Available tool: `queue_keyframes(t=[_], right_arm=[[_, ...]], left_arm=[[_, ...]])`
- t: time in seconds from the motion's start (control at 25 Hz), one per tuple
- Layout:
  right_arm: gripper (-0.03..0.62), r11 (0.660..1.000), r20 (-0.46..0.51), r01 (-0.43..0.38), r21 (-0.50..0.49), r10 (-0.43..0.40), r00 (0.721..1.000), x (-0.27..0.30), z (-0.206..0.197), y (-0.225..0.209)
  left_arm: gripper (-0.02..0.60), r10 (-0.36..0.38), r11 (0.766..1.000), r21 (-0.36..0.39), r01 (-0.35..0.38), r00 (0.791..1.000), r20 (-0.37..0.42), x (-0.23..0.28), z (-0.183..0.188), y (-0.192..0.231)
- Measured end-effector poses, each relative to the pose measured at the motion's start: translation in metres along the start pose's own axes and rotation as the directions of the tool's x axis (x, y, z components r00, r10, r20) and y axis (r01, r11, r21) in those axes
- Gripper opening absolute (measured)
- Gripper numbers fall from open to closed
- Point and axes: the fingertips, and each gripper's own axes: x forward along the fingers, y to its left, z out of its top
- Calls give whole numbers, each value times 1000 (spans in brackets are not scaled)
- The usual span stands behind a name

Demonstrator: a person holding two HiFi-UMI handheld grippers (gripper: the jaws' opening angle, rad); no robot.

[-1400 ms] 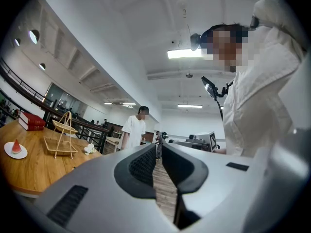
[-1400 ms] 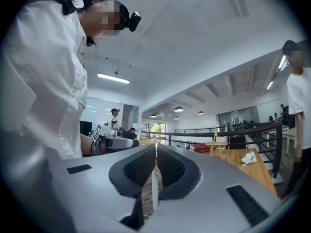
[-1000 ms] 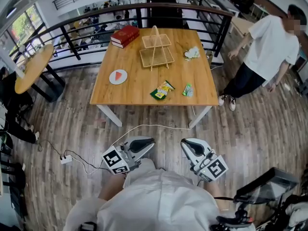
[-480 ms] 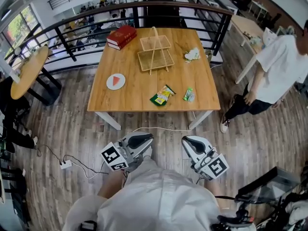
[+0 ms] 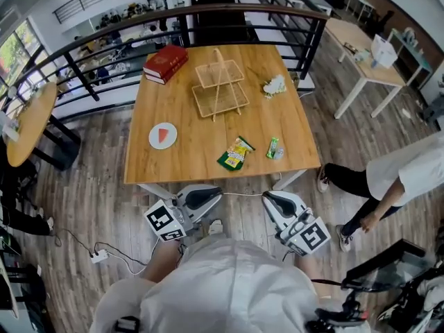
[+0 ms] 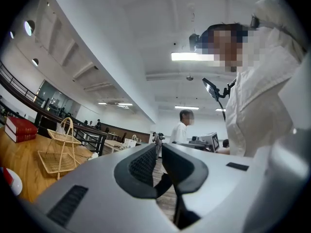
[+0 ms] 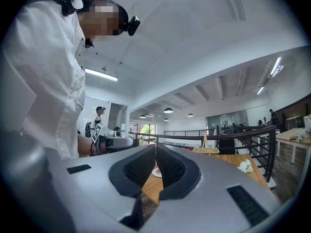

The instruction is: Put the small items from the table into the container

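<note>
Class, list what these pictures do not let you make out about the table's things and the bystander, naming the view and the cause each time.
- Print on the snack packet and the small green packet: too small, head view.
- Both packets: hidden by the right gripper in its own view.
- White thing: too small to identify, head view.
- Bystander: cut off by the right edge, head view.

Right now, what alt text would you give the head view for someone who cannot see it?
Seen from above, a person in white holds a left gripper and a right gripper, both shut and empty, just short of a wooden table. On it are a snack packet, a small green packet, a plate, red books and a wire basket.
</note>
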Motion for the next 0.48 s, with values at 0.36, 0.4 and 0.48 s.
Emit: queue_keyframes(t=[0.36,0.4,0.48], right_arm=[[18,995,16,104,-12,-104,994,57,7,-30],[18,993,18,115,-14,-115,993,62,8,-32],[18,991,21,131,-18,-131,991,72,8,-34]], left_arm=[[40,-110,994,9,110,994,-11,6,24,69],[40,-123,992,11,123,992,-13,7,26,74],[40,-143,990,13,143,990,-19,6,28,84]])
